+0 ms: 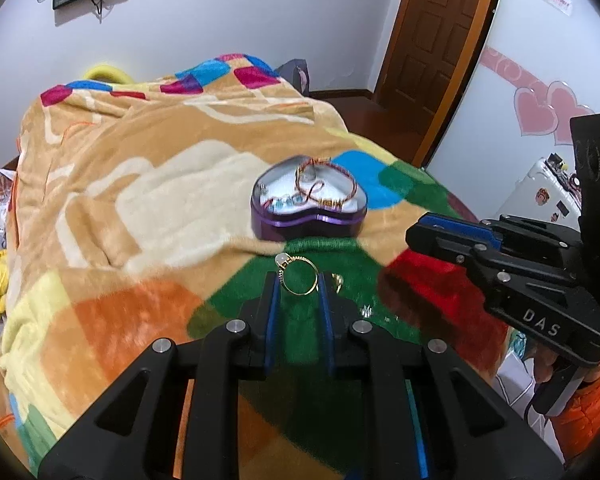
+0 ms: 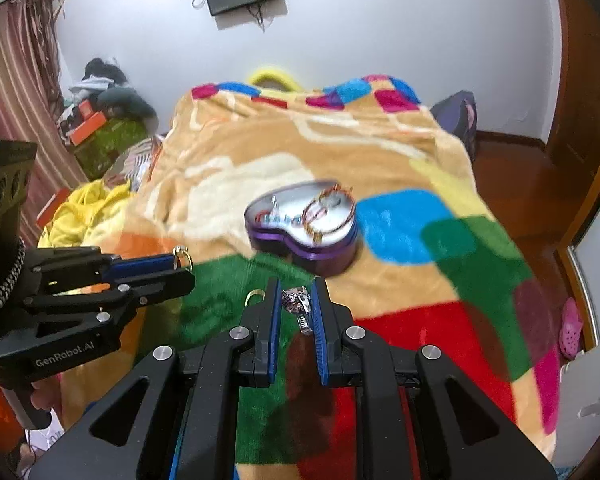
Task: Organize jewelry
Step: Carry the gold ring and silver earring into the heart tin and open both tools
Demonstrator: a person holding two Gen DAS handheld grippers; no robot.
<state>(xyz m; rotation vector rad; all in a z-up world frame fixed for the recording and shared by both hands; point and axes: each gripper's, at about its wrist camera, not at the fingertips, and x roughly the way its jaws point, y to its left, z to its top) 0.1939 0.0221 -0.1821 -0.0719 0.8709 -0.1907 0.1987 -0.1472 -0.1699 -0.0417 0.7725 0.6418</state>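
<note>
Left tongs (image 1: 299,280) clamp a gold ring (image 1: 298,278), right tongs (image 2: 298,300) a silver ring (image 2: 300,306); either could slip onto the blanket (image 1: 160,184) short of the box (image 1: 308,208), mid-frame.

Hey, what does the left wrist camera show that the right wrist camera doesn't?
Only the left wrist view shows pink heart decorations on the wall. Only the right wrist view shows striped curtains and the silver ring pinched in the right gripper. Both show the purple heart-shaped box with a bracelet on the patchwork blanket, and the gold ring gripped by the left gripper.
</note>
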